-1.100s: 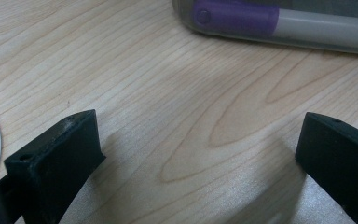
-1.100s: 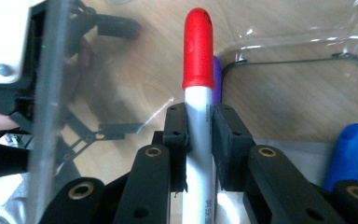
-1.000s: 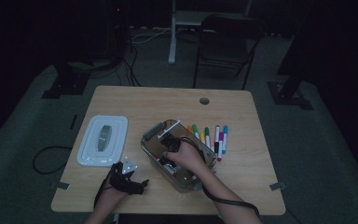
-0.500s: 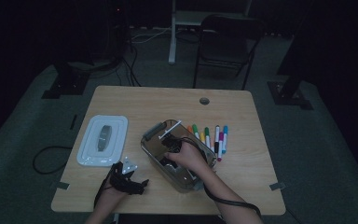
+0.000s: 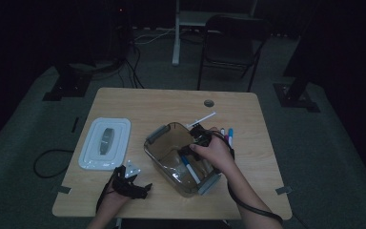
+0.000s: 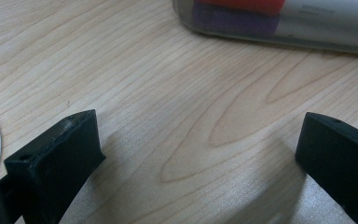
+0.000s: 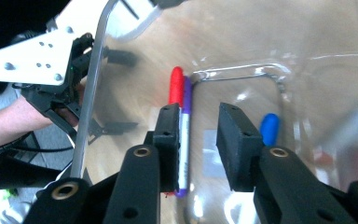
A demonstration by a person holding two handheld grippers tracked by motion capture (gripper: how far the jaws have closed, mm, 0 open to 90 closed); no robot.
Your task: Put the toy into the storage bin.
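Here, the white lid is lying at the left of the table, and just in front of it the left gripper is resting on the wood with its jaws spread wide and empty. Further right, the right gripper is reaching into the clear bin, its jaws parted and gripping nothing above a red marker, a purple marker and a blue-capped one, while more markers are lying just beyond the hand.

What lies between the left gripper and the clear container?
Bare wood of the table: the left gripper view shows nothing between the left gripper and the clear container.
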